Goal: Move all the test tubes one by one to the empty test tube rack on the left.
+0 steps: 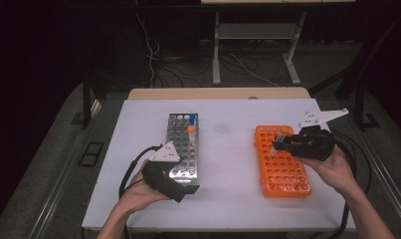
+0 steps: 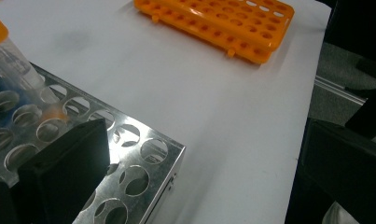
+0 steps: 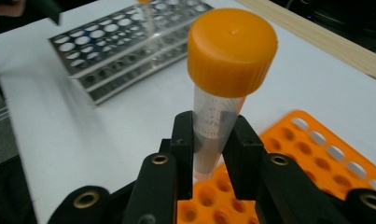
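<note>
Right gripper point(image 3: 212, 140): jaws closed on a clear tube point(image 3: 217, 126) with orange cap, gripped mid-body, upright, tip just above the holes of the orange rack point(image 3: 325, 154). In the high view this gripper point(image 1: 282, 143) sits over the rack's point(image 1: 282, 174) far left corner.

Left gripper point(image 1: 185, 189): at the near end of the steel rack point(image 1: 180, 149), one jaw lying on its top plate; how far open, cannot tell. Orange-capped tube point(image 2: 8, 60) stands in the steel rack point(image 2: 143, 163)

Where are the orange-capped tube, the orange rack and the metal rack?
Orange-capped tube point(image 3: 232, 46), right gripper view, on its cap.
Orange rack point(image 1: 282, 172), high view, on its holed top.
Metal rack point(image 2: 143, 154), left gripper view, on its near corner.
</note>
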{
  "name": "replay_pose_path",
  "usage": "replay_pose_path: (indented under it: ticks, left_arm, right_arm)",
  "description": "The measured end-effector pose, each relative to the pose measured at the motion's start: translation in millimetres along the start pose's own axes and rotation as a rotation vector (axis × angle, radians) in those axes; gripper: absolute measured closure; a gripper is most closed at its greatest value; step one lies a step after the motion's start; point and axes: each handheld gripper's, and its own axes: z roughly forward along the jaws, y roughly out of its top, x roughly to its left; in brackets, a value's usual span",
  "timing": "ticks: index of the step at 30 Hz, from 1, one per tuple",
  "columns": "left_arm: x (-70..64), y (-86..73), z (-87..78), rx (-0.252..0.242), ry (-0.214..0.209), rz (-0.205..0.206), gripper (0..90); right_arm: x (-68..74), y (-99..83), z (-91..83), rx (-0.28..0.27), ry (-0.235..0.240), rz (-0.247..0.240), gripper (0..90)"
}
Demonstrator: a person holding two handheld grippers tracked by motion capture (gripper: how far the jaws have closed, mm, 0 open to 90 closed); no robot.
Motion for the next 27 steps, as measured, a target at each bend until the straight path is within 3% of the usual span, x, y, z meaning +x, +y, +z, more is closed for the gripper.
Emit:
replay_pose_path:
  ticks: [10,18,27]
  left_arm:
    - [-3.2,15.1,-1.3,0.000,-0.011,0.031,0.0]
    - [-2.6,32.4,0.7,-0.004,-0.030,0.056,1.5]
    - [-2.0,58.0,5.3,-0.007,-0.071,0.085,10.2]
  right_arm:
    - [35.3,17.7,10.9,0.030,0.088,-0.077,74.3]
    - [56.1,26.2,32.9,0.063,0.162,-0.119,74.3]
    - [74.0,33.0,54.7,0.092,0.211,-0.167,74.3]
